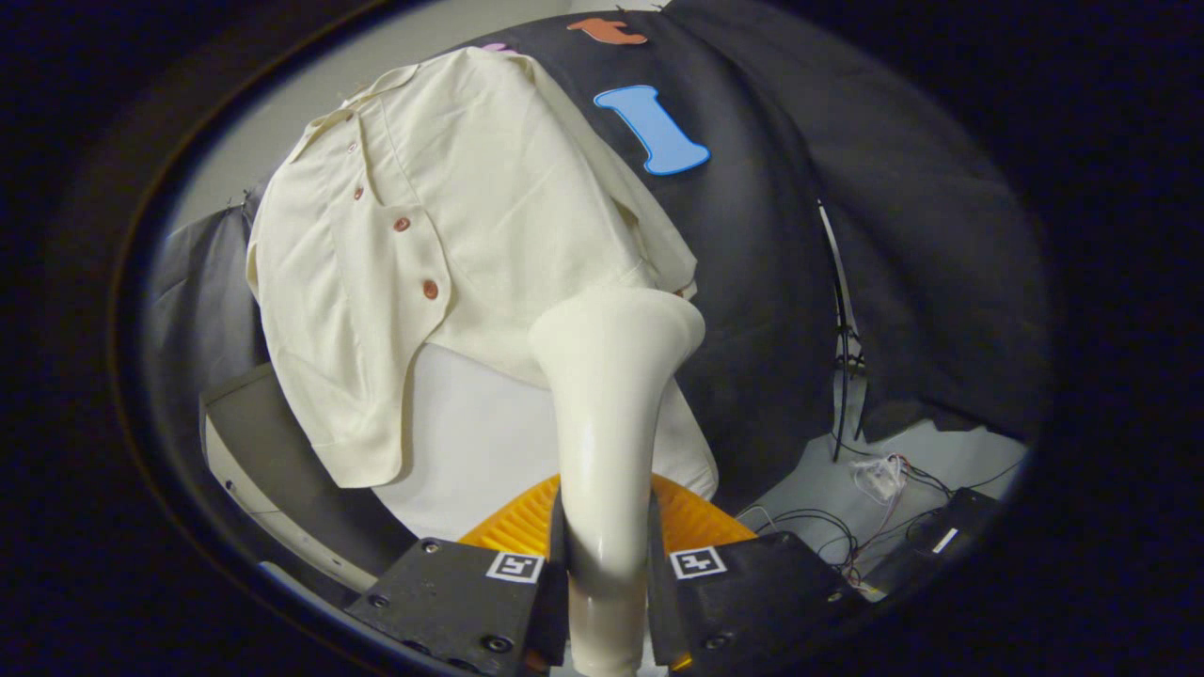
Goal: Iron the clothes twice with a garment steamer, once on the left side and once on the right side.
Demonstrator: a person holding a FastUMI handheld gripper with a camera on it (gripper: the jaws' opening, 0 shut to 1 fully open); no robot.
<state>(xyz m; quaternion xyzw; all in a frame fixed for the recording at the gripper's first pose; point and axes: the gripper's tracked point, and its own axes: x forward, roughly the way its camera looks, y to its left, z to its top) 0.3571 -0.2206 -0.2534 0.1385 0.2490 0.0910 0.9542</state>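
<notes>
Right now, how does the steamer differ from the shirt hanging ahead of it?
The steamer is smooth, glossy and rigid; the shirt is soft, matte cloth with folds. The steamer stands clamped between the tongs, while the shirt hangs beyond them against the black cloth wall. The shirt carries reddish buttons; the steamer is plain. Both are cream-coloured.

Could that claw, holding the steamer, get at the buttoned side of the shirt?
Probably yes: the claw grips the steamer, whose head already meets the shirt, with nothing between it and the buttons.
</notes>
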